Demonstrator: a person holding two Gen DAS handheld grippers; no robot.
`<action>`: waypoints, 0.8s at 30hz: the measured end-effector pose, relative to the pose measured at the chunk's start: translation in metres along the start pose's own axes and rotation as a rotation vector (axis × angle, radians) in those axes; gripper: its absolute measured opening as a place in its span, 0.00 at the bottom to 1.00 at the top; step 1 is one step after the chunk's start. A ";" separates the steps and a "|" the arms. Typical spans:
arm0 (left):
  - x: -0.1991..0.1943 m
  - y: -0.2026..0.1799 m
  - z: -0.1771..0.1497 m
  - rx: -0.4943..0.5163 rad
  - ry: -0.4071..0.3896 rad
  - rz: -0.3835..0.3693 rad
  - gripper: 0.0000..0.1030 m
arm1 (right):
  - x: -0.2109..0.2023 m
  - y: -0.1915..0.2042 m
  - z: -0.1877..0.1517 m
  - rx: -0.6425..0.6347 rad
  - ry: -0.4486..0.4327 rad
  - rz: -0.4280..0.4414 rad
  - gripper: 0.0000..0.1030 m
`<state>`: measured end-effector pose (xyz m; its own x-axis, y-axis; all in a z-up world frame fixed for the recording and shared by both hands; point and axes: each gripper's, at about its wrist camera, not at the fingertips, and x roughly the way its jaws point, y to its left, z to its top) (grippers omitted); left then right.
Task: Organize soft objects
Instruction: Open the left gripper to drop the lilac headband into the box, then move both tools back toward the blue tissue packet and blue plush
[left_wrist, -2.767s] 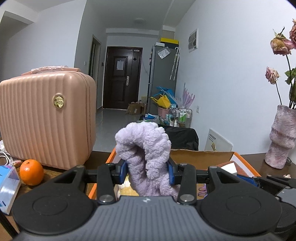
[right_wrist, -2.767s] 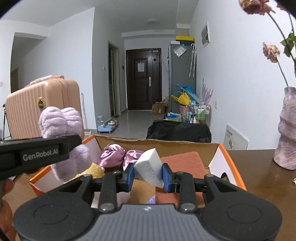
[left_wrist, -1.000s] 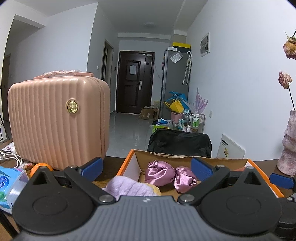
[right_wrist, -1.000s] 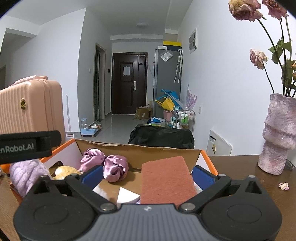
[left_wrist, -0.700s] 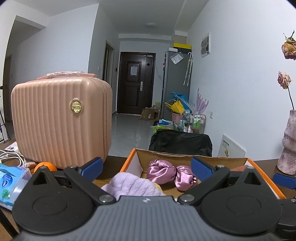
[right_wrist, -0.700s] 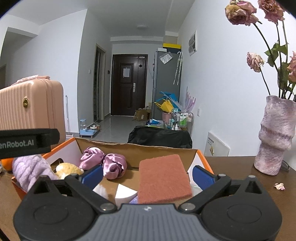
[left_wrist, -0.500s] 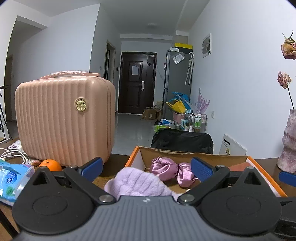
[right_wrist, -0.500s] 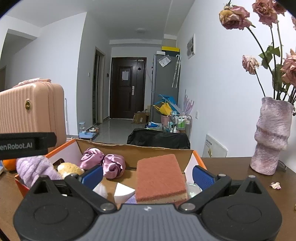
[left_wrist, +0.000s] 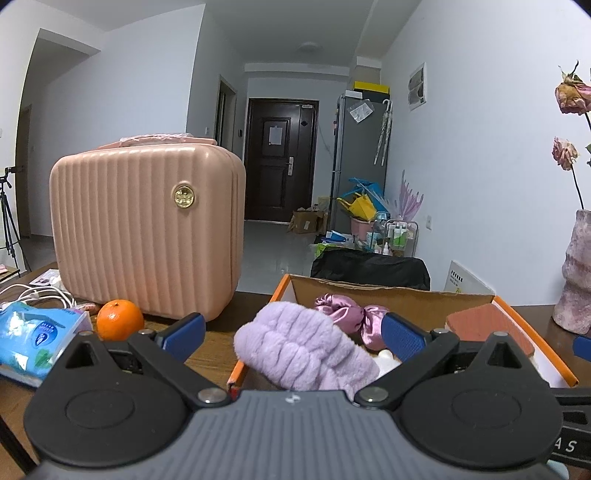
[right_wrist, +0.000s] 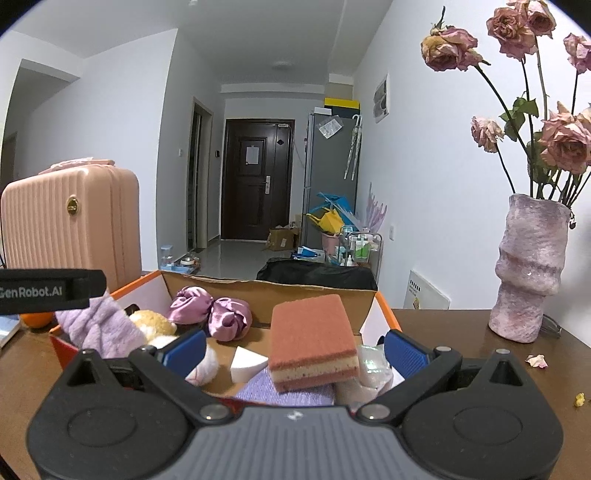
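Right wrist: two satin scrunchies (right_wrist: 209, 309), boxed.

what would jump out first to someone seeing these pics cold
An open cardboard box crammed with soft things sits dead ahead of both open hand-held grippers: a fluffy lilac headband draped over its left edge, shiny purple scrunchies at the back, a reddish sponge propped up on the right. Around it stand a ribbed pink case to the left and a vase of dried roses to the right.
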<state>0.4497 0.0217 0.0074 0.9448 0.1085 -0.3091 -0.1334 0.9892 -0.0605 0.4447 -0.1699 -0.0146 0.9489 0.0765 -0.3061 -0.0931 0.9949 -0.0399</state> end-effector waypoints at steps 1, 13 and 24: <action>0.000 0.002 0.000 0.001 0.001 0.000 1.00 | -0.002 0.000 -0.001 0.000 0.000 0.002 1.00; -0.023 0.003 -0.010 0.012 0.018 -0.006 1.00 | -0.031 -0.009 -0.013 0.006 0.001 0.006 1.00; -0.049 0.003 -0.024 0.032 0.038 -0.018 1.00 | -0.058 -0.019 -0.029 -0.002 0.020 0.004 1.00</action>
<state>0.3962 0.0173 -0.0004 0.9349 0.0873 -0.3440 -0.1063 0.9937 -0.0366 0.3828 -0.1954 -0.0241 0.9422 0.0793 -0.3254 -0.0975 0.9944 -0.0400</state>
